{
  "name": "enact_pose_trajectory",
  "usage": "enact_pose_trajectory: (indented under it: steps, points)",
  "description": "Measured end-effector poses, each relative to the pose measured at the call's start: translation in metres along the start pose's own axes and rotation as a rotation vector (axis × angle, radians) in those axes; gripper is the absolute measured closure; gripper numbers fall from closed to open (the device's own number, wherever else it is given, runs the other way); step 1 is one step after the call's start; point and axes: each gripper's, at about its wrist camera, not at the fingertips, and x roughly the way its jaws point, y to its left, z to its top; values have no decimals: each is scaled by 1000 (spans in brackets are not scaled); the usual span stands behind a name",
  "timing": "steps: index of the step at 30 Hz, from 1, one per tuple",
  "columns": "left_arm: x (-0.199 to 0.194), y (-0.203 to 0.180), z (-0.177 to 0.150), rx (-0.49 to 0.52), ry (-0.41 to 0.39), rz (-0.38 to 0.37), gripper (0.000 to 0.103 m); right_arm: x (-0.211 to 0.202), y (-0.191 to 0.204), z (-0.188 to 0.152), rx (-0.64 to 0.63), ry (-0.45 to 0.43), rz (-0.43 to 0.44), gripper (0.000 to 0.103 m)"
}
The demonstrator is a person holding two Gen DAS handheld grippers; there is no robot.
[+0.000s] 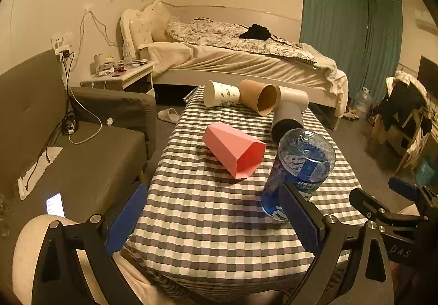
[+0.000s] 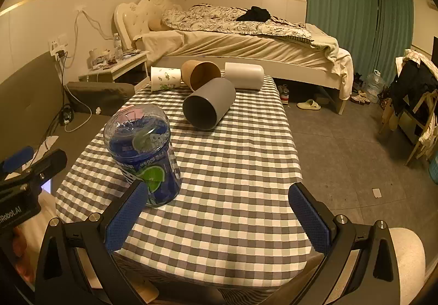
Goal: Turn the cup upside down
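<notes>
A clear plastic cup with a blue label (image 1: 298,171) (image 2: 145,154) stands on end near the front of the checked tablecloth (image 1: 205,209) (image 2: 232,168). Other cups lie on their sides behind it: pink (image 1: 235,151), grey (image 1: 287,119) (image 2: 210,105), brown (image 1: 260,97) (image 2: 201,73), a white patterned one (image 1: 220,94) (image 2: 165,78) and a plain white one (image 2: 243,75). My left gripper (image 1: 213,217) is open over the table's front left edge, the blue cup just beyond its right finger. My right gripper (image 2: 217,218) is open too, the cup past its left finger.
A dark sofa (image 1: 82,162) with cables and a lit phone (image 1: 55,205) runs along the table's left side. A bed (image 2: 246,42) and a cluttered nightstand (image 1: 120,75) stand behind. Grey floor (image 2: 342,141) opens to the right, with a chair piled with clothes (image 2: 416,91).
</notes>
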Motion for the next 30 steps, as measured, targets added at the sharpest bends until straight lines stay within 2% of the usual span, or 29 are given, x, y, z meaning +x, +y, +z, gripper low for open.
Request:
enact_pose_trajectory:
  steps: [7,13,30]
  points:
    - [1,-1,0,2,7,0,3,0,0,0,1,-1,-1,0]
    - [2,1,0,4,5,30,3,-1,0,-1,1,0,-3,0]
    - [1,3,0,4,0,30,3,-1,0,-1,-1,8,-10,0]
